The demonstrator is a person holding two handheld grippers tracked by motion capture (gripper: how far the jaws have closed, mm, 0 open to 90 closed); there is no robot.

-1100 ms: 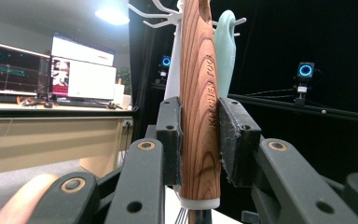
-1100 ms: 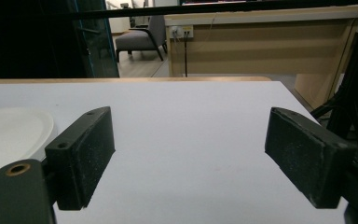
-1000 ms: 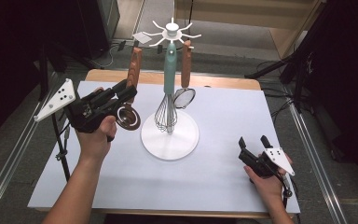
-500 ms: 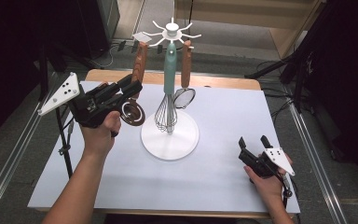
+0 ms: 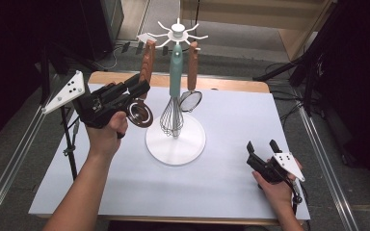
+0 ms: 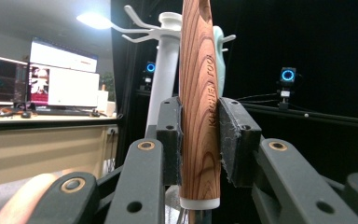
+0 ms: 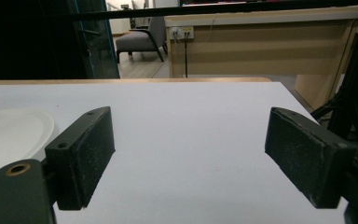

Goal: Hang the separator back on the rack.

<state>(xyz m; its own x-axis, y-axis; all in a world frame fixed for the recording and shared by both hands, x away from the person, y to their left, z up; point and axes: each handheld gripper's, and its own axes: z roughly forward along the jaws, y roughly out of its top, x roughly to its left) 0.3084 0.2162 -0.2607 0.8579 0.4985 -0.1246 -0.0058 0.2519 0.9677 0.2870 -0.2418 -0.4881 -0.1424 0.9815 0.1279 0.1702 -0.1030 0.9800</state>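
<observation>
The ladle [image 5: 143, 91], pinched by its wooden handle in the left gripper [image 5: 137, 89], had risen toward the rack [image 5: 176, 72], nearly hung; the right gripper [image 5: 262, 149] rested with jaws spread.

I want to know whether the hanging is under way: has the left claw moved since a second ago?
Yes. The left claw, shut on the wooden-handled utensil, has moved up and toward the white rack.

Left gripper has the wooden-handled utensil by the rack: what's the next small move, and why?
Probably ease the wooden handle upward along the hook. The left gripper is clamped on it, its top sits at the white rack arms, and the right gripper rests open.
</observation>
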